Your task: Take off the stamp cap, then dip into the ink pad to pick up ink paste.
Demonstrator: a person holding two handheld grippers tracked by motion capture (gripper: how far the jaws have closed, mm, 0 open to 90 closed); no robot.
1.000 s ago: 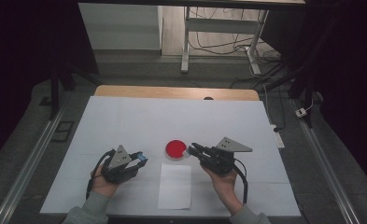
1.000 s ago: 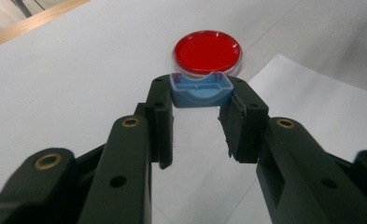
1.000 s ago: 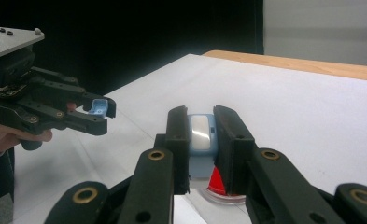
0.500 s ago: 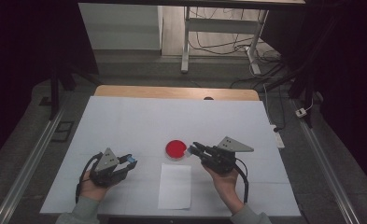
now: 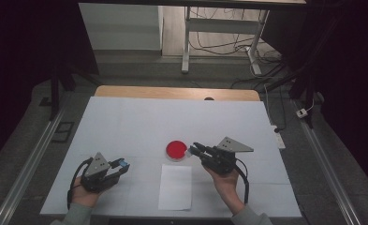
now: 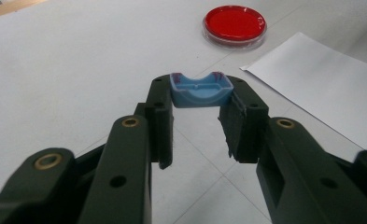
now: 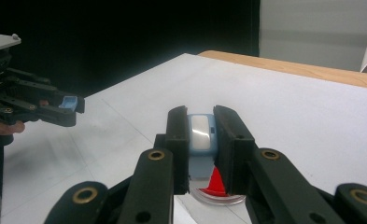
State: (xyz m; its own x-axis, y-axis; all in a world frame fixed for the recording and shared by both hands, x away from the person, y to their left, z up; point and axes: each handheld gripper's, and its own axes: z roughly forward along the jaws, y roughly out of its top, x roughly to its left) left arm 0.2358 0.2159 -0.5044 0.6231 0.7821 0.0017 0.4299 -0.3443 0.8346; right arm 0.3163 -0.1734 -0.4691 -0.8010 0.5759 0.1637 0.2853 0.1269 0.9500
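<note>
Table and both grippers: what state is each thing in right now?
Left gripper: shut on a blue cap, clear of the dish.
Blue cap: clamped at the jaw tips, hollow side up.
Right gripper: shut on a pale blue piece, over the dish.
Red dish: on the table, lidded.
Paper sheet: flat, untouched.

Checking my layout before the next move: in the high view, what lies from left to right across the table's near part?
Left gripper holding a blue cap → paper sheet → right gripper.
</note>
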